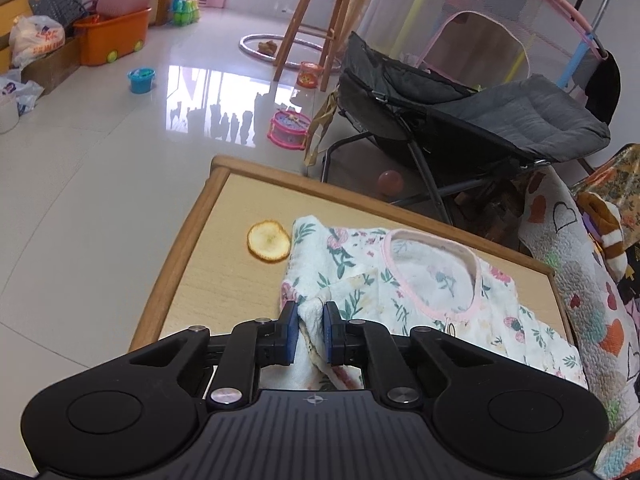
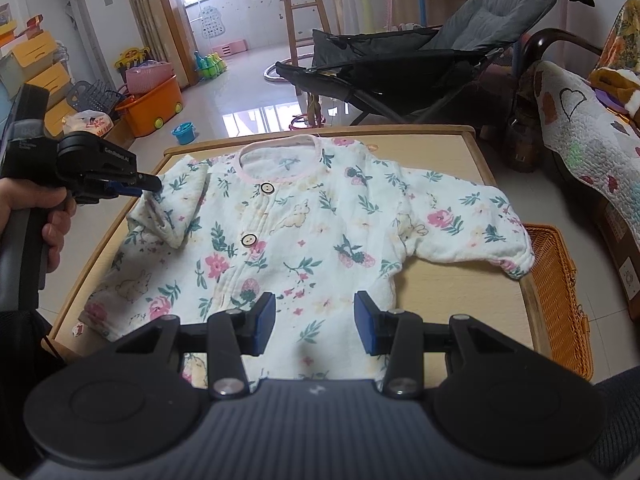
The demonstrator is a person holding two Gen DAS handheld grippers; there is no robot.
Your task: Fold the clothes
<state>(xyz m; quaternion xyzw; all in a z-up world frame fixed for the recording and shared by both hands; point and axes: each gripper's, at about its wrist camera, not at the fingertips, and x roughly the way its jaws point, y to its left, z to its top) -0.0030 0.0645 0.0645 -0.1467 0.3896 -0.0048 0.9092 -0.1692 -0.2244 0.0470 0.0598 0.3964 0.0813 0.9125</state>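
White lettering on the left gripper (image 2: pixel 154 183) is too small to read as its blue pads pinch a sleeve of the floral baby cardigan (image 2: pixel 296 224) spread on the wooden table (image 2: pixel 452 292), while the right gripper (image 2: pixel 315 326) hovers open above its hem.

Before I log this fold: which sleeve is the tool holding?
The left tool pinches the sleeve on the picture's left, folded inward; the other sleeve lies outstretched, untouched.

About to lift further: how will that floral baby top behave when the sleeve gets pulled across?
The floral baby top is probably floppy: the sleeve bunches between the left hand-held gripper's pads. It looks light and quilted, so it should drag and wrinkle on the table rather than slide flat.
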